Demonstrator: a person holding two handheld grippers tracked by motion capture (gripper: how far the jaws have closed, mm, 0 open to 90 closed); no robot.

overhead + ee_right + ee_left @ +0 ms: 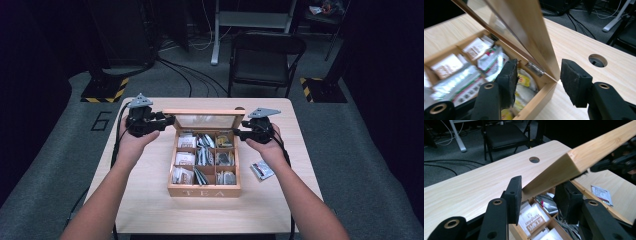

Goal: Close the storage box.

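The upright lid (204,119) of the tea box (204,191) runs lengthwise between the grippers: the left gripper (540,195) clamps one end, while the right gripper (537,81) straddles the other, pads apart.

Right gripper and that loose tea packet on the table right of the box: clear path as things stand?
Probably yes. The loose tea packet lies alone on bare table, nothing over it. The right gripper has its jaws open astride the lid edge, not pressing it, so it looks free to back off and drop down.
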